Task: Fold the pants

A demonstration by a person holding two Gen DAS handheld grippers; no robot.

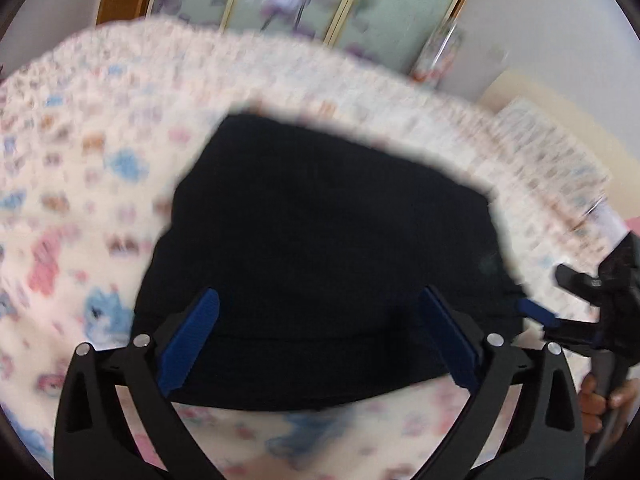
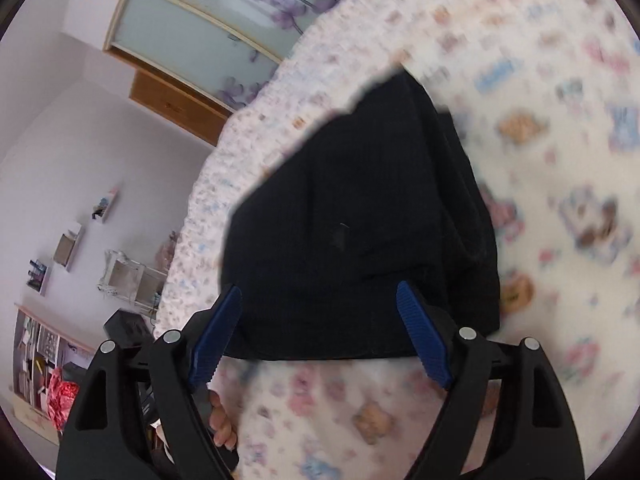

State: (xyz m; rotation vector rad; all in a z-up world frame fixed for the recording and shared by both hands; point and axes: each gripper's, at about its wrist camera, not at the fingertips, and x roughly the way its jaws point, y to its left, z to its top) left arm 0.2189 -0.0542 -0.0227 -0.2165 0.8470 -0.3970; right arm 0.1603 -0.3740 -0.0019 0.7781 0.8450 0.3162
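Folded black fabric pants [image 1: 320, 256] lying as compact bundle on pastel cartoon-print bedspread [image 1: 80, 184]. Left gripper [image 1: 318, 334] hovering over near edge, jaws wide, gripping nothing. Right gripper [image 2: 320, 330] likewise, jaws wide, empty.

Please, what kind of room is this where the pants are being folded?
Most likely a bedroom at home. The black folded pants lie on a soft cream bedspread with pastel cartoon prints, frosted sliding wardrobe doors with purple flowers stand behind it, and small wall shelves hang on the lilac wall.

1 pants [image 1: 320, 248], 2 grippers [image 1: 316, 336].
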